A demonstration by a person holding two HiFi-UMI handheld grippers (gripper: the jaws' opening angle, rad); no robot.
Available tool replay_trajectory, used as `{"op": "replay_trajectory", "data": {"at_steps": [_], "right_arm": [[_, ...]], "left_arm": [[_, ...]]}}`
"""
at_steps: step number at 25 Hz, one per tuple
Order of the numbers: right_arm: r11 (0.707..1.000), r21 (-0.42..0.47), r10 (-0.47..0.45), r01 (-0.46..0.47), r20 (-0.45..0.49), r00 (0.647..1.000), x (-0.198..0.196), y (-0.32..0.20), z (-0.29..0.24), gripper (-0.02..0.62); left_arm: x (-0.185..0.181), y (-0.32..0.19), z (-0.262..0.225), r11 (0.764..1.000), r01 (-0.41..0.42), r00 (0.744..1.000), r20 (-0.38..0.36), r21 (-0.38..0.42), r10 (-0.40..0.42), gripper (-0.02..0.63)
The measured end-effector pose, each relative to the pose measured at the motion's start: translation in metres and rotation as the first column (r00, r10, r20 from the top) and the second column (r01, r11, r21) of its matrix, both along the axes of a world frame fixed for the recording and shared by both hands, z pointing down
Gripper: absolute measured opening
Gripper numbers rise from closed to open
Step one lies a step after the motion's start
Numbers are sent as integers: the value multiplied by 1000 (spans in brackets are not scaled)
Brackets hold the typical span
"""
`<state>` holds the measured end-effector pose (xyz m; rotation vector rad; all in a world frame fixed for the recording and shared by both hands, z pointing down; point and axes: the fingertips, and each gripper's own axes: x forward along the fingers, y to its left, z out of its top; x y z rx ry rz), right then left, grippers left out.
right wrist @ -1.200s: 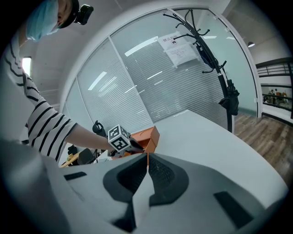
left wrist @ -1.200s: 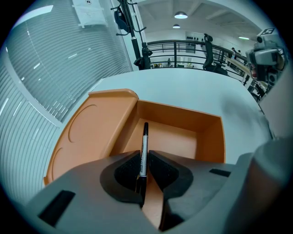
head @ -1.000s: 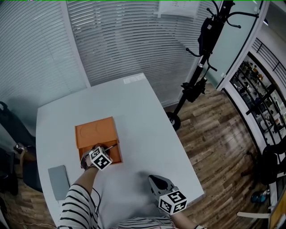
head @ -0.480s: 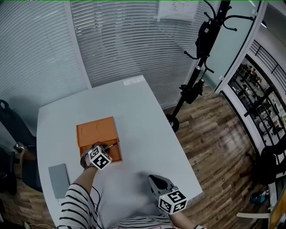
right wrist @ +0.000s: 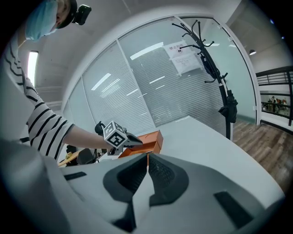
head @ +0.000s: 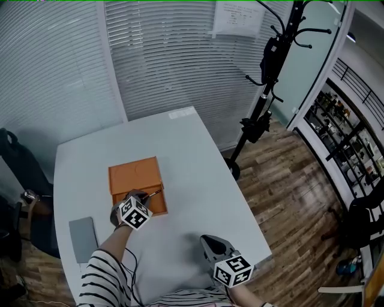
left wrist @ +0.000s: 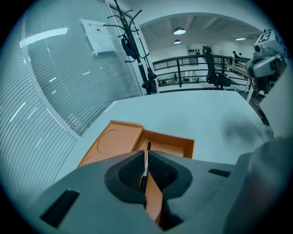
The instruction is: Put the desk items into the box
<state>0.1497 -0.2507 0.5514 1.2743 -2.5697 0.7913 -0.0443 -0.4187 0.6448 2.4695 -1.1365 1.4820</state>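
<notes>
Above box | left gripper extended, clamping pen | right gripper closed

A white table fills the middle of the head view, with a small label at its far edge. Across the upper frame run blinds, with a paper sheet at upper centre. Right of the table a black coat rack stands on wood floor, and shelves line the right edge.
</notes>
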Motion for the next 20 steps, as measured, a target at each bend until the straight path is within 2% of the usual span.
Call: {"op": "replay_trajectory", "data": {"at_steps": [10,20], "right_arm": [[1000,24,5,-5,-4,1000,-22,31,-14,28],[997,71,8,-7,-16,1000,-46,59,-33,28]], "left_arm": [[-2,37,-67,988,29,982,-190,149,0,32],[-26,91,-132,954,71,944,-327,292,30,25]]}}
